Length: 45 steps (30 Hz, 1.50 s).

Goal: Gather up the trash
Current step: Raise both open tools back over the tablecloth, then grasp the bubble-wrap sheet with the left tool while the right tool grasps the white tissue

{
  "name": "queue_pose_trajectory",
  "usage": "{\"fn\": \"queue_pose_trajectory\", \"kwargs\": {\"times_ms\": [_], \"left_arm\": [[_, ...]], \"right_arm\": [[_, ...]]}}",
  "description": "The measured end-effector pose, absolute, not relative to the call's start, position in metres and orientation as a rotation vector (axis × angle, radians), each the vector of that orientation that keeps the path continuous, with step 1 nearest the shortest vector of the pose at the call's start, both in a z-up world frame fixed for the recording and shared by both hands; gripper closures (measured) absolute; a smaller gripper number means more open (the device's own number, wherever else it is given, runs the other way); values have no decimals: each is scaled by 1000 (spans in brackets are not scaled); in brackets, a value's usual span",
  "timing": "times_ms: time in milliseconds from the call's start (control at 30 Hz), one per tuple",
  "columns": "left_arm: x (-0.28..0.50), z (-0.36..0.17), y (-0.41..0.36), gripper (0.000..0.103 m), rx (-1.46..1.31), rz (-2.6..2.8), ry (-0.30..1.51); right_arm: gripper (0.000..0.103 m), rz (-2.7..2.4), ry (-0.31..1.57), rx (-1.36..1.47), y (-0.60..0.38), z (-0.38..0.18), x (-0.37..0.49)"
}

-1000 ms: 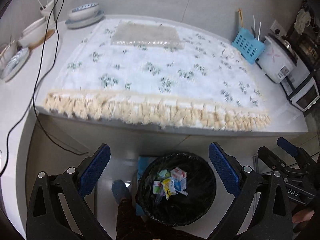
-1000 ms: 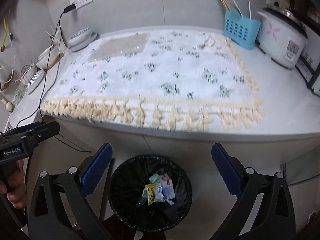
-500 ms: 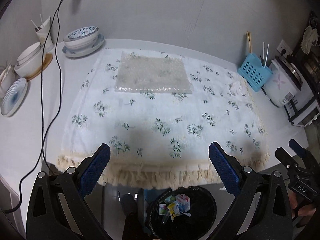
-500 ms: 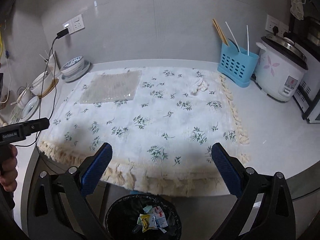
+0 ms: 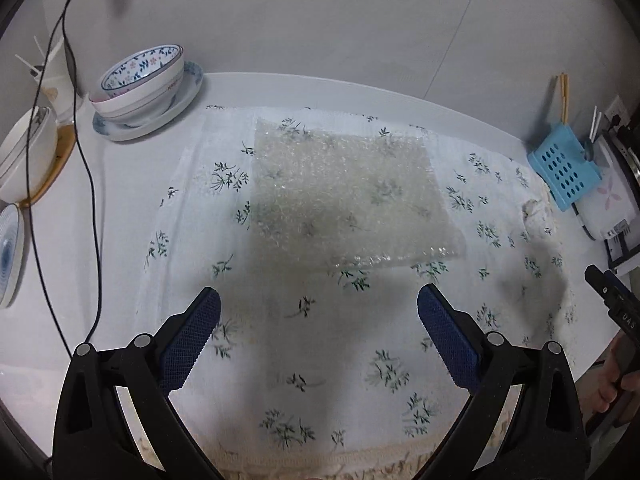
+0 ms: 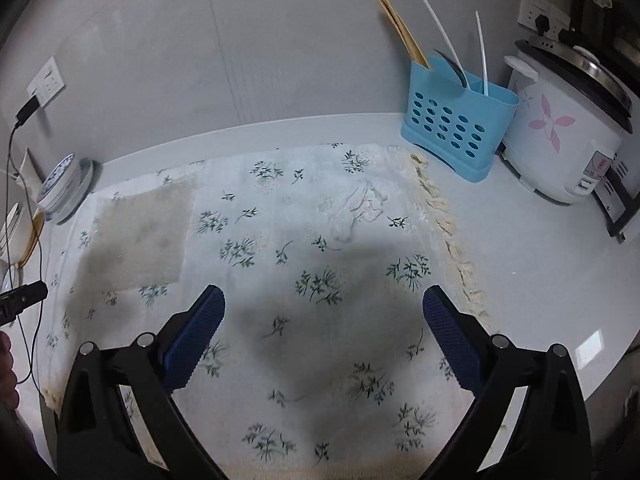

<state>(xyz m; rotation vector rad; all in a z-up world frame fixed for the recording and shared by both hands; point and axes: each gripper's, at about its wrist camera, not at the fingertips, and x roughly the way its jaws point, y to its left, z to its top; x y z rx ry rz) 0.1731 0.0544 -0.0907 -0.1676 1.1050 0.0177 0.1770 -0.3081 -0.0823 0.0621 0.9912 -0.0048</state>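
Observation:
A clear bubble-wrap sheet lies flat on the floral tablecloth; it also shows in the right wrist view at left. A crumpled white tissue lies on the cloth near its right fringe, and it shows small in the left wrist view. My left gripper is open and empty, hovering over the cloth just short of the bubble wrap. My right gripper is open and empty, over the cloth short of the tissue. The trash bin is out of view.
Stacked bowls on a plate, more dishes and a black cable are at the left. A blue utensil holder and a rice cooker stand at the right. The wall is close behind.
Both grippers have risen from over the black trash bin below the counter and moved forward over the tablecloth. The bin has dropped out of view. Both stay open.

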Motion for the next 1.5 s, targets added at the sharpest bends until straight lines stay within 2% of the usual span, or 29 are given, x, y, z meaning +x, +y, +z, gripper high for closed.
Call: {"fn": "queue_pose_trajectory", "kwargs": {"times_ms": [300,400,467,567,633,800,867,967,1033,1067,1133,1233,1500], "left_arm": [[248,-143,70,7,-212,28,1184],[262,-153,67,7,-183,23,1189],[269,-160,63,7,-159,21,1198],[276,-168,61,12,-146,33,1223],[279,-172,61,21,-150,46,1240],[280,-174,58,34,-113,65,1251],[278,-172,60,43,-110,71,1261],[276,-169,63,57,-111,68,1284],[276,-168,67,71,-110,69,1293],[276,-168,70,74,-113,69,1295],[275,-166,73,83,-117,61,1296],[272,-162,76,90,-125,48,1297],[261,-145,80,95,-160,10,1257]], "right_arm": [[8,-87,1068,89,-313,-129,253],[12,-115,1102,111,-319,-141,271],[19,-129,1137,130,-322,-151,281],[25,-155,1163,155,-327,-158,292],[31,-157,1183,170,-327,-162,300],[45,-159,1235,212,-326,-174,315],[54,-152,1255,226,-323,-180,318],[58,-172,1255,224,-319,-184,319],[65,-188,1254,225,-317,-185,320],[67,-200,1256,215,-315,-185,321],[81,-220,1260,207,-314,-185,325],[93,-223,1268,199,-312,-186,328],[96,-190,1226,217,-321,-167,310]]}}
